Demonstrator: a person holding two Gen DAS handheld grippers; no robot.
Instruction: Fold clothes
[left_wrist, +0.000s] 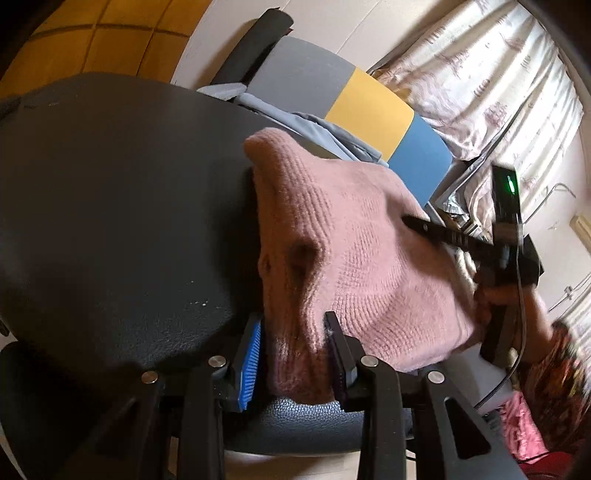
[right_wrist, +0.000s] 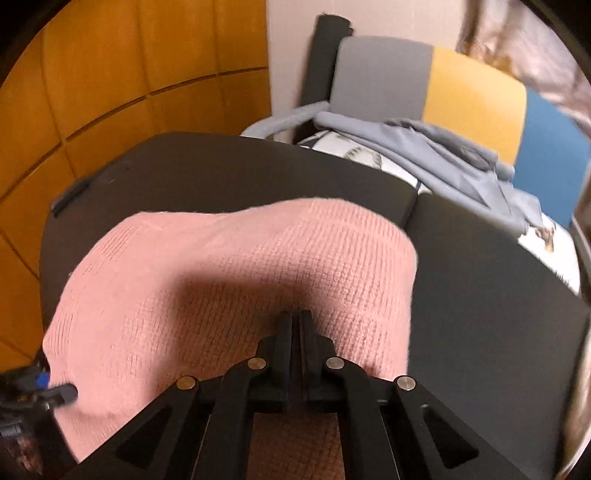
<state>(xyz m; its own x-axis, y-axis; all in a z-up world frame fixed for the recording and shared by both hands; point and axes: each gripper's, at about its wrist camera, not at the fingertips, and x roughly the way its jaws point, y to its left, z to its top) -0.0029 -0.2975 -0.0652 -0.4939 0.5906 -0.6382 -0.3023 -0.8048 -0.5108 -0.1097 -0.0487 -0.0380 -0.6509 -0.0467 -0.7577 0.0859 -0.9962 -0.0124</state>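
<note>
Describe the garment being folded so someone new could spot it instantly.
Find the black table in front of the grey, yellow and blue chair back. On it lies the pink knit sweater, pinched by the left gripper and right gripper. Its fuzzy ribbed pink knit sets it apart from the smooth grey garment heaped on the chair.

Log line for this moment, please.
left hand-held gripper: gripping pink sweater | right hand-held gripper: shut, on sweater | surface: black table

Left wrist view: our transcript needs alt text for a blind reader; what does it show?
The left gripper pinches a bunched edge of a pink knit sweater lying on a black table. At right, the right gripper, jaws shut, presses onto the sweater; a grey, yellow and blue chair stands behind.
</note>
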